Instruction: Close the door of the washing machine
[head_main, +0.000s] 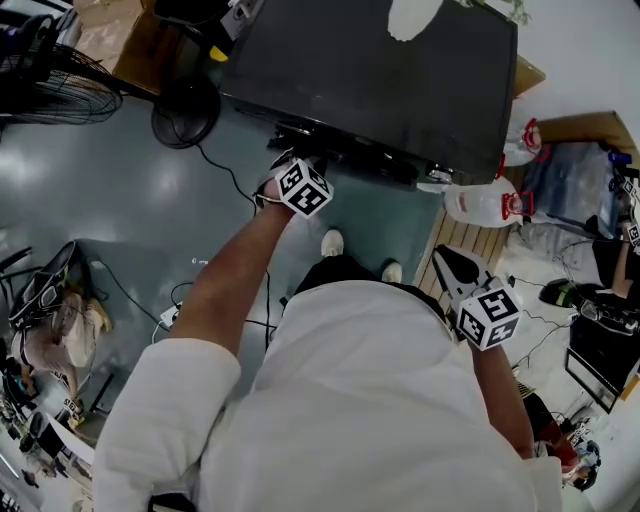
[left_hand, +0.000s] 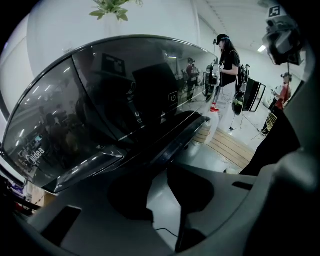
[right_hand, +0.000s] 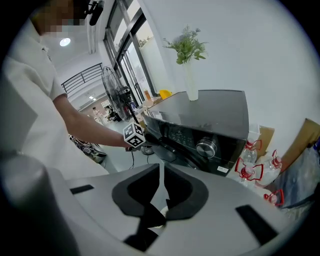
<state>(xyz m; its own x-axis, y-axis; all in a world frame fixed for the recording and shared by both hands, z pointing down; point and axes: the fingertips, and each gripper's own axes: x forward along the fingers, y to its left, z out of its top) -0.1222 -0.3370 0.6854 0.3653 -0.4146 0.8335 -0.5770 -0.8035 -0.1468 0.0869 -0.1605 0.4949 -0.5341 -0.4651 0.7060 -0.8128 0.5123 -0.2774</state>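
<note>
- The washing machine (head_main: 380, 70) is a dark front-loader. Its door (left_hand: 182, 135) sticks out a bit from the front face, so to me it looks ajar and not latched yet.
- The left tongs (left_hand: 157, 187) are right up at the machine's front, just short of the door's rim. The jaws are only a little apart, I can see floor through the gap, and they've got nothing in them.
- The right tongs (right_hand: 161, 182) hang well back from the machine, down by the person's side. The jaws are pretty much together, just a thin slit, and also empty.
- The bit that matters: from the left tongs, the door rim lies just ahead and above. Its long edge runs slantwise across their line, low on the left and rising to the right. So the left arm is clearly the closer 1.
- My guess is the next move is a plain push on that rim toward the machine's front, no grab needed.
- If the contact lands too near the hinge side, the door may just spring back out. I can't tell from here which side the hinge is on.
</note>
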